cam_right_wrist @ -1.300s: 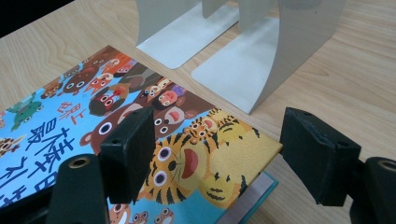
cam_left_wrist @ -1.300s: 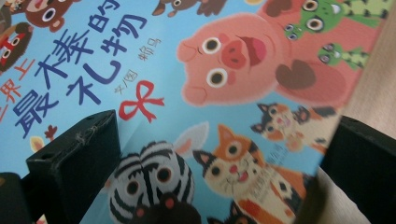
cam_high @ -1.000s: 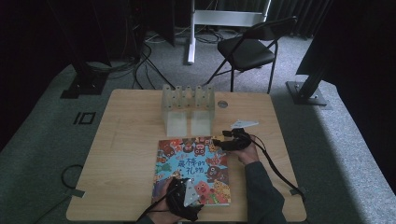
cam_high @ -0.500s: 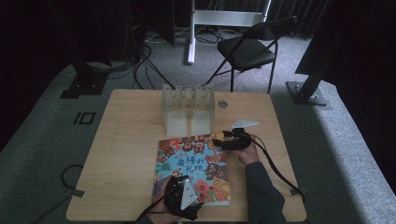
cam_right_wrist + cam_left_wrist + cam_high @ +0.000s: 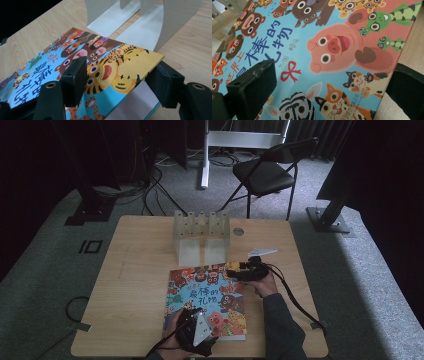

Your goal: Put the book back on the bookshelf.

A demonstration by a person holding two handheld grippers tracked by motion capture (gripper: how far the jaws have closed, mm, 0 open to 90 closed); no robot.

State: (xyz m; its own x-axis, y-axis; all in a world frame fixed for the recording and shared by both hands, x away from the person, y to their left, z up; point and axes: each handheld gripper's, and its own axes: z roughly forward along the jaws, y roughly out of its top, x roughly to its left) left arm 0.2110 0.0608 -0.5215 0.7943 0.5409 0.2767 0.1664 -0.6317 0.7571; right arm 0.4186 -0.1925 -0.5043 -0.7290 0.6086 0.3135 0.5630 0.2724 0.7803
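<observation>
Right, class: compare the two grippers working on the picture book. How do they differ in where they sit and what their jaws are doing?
The left gripper sits at the picture book's near edge; the right gripper is at its far right corner. The left gripper's jaws stand wide over the flat cover, one past the edge; the right gripper's jaws straddle the lifted cover corner and have just been closing, pads not yet pressing. Both have black jaws and are hand-held.

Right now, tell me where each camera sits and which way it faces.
High view: above the person's side, looking forward and down on the table, picture book, bookends; forearms and both grippers show.
Left gripper view: rides the left gripper, looking along its jaws at the book's cover.
Right gripper view: rides the right gripper, facing the cover's lifted corner and the bookends.
All three views share the book.
</observation>
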